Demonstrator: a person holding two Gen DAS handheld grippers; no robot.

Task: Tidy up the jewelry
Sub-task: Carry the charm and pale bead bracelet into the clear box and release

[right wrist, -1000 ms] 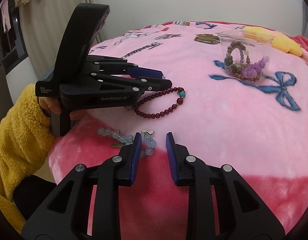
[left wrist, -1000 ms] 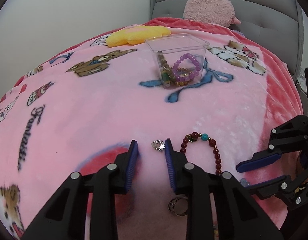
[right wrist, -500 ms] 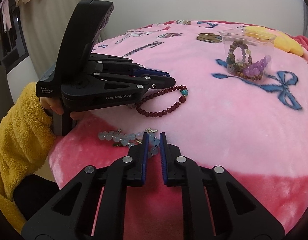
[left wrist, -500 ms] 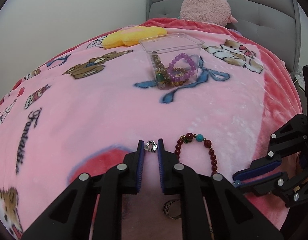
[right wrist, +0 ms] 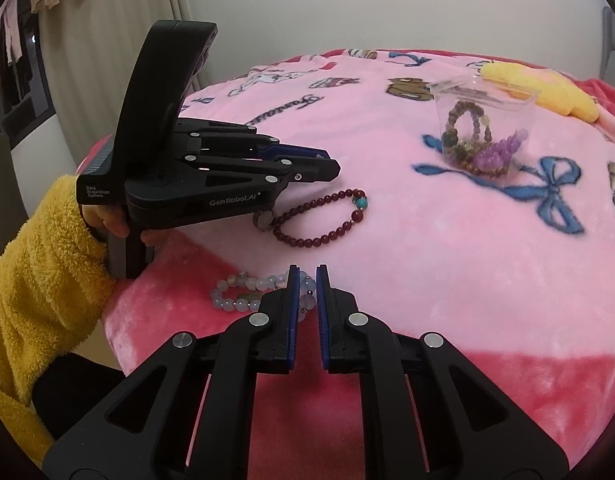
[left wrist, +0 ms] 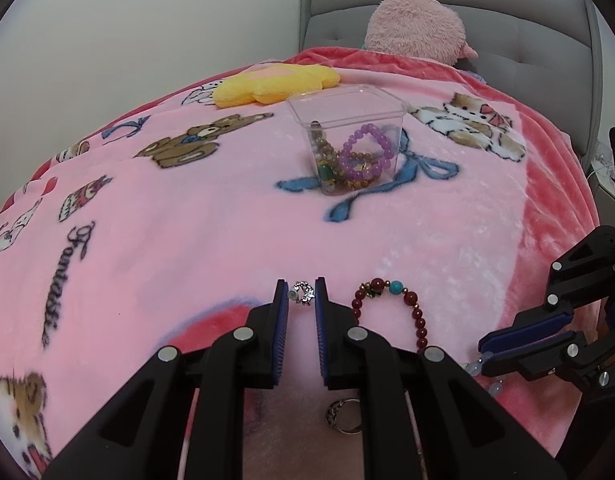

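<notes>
Second ring [left wrist: 344,421] half hidden — behind left tool [left wrist: 302,294].

Left hand-held gripper [right wrist: 323,162] — "GenRobot.AI"; blanket [left wrist: 187,220] — perhaps "Fantastic".

We are looking at a pink blanket [left wrist: 187,240] printed with brown bears, white cartoon animals, blue bows and dark script, its border showing a deeper coral pink. We are seeing a clear container [left wrist: 347,136] holding purple, brown and green beads, a dark red bracelet [left wrist: 403,312] carrying one turquoise bead, a pale blue-white bracelet [right wrist: 251,292], a silvery ring [left wrist: 303,293] and a dull metal ring [left wrist: 343,420]. We are also noting black grippers with blue pads [right wrist: 293,308], a fuzzy yellow sleeve [right wrist: 35,280], a yellow cushion [left wrist: 275,82], a pink plush toy [left wrist: 415,28] and a grey headboard [left wrist: 527,20].
</notes>
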